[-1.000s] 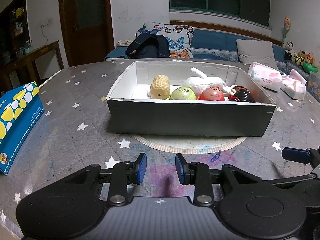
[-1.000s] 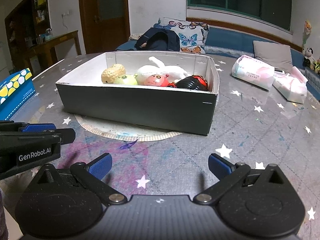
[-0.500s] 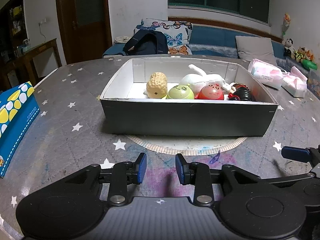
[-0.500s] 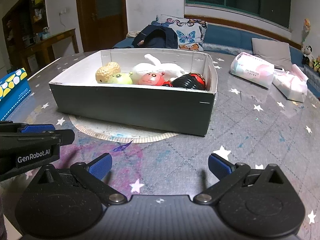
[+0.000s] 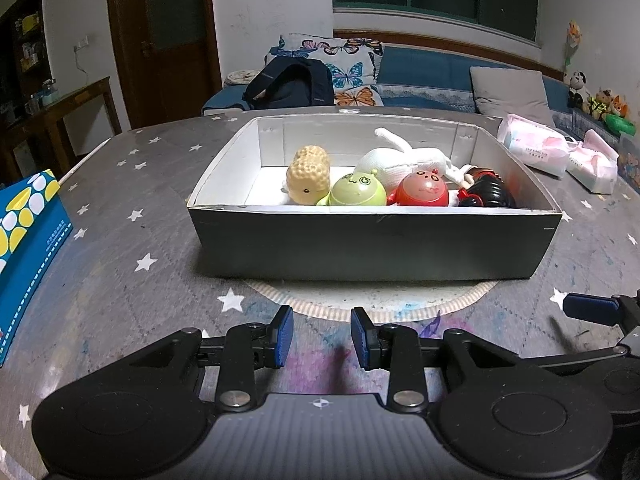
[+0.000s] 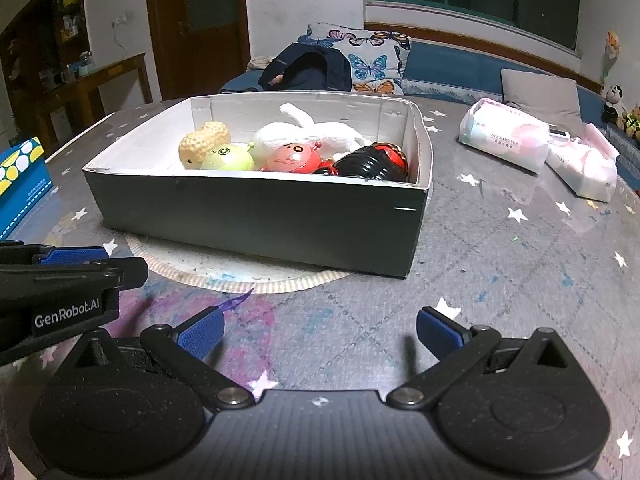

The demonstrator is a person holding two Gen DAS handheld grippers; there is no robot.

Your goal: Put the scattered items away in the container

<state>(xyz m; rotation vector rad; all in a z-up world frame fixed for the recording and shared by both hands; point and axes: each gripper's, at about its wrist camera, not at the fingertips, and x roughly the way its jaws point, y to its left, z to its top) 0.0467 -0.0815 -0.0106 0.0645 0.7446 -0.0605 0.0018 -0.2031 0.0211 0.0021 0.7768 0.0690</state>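
Cardboard container (image 5: 372,248): rectangular, dark outer walls, white inside, seated on a round paper mat (image 5: 372,304). Inside, packed along the near wall: bumpy tan peanut toy (image 5: 308,174), glossy green round toy (image 5: 356,192), glossy red round toy (image 5: 424,190), ribbed black-and-red toy (image 5: 486,196), soft white plush (image 5: 404,158) behind them. Grey tablecloth (image 6: 500,272), white stars, faint pink and blue smears near the grippers. Blue dotted box (image 5: 24,248) at the table's left edge; two soft pink tissue packs (image 6: 504,140) at far right. Sofa, butterfly pillows (image 5: 344,60), dark window, wooden door behind. Left gripper (image 5: 322,338): blue pads narrowly parted, empty, low over the cloth just short of the mat. Right gripper (image 6: 318,330): fingers spread wide, empty, container ahead and slightly left, apart from both.
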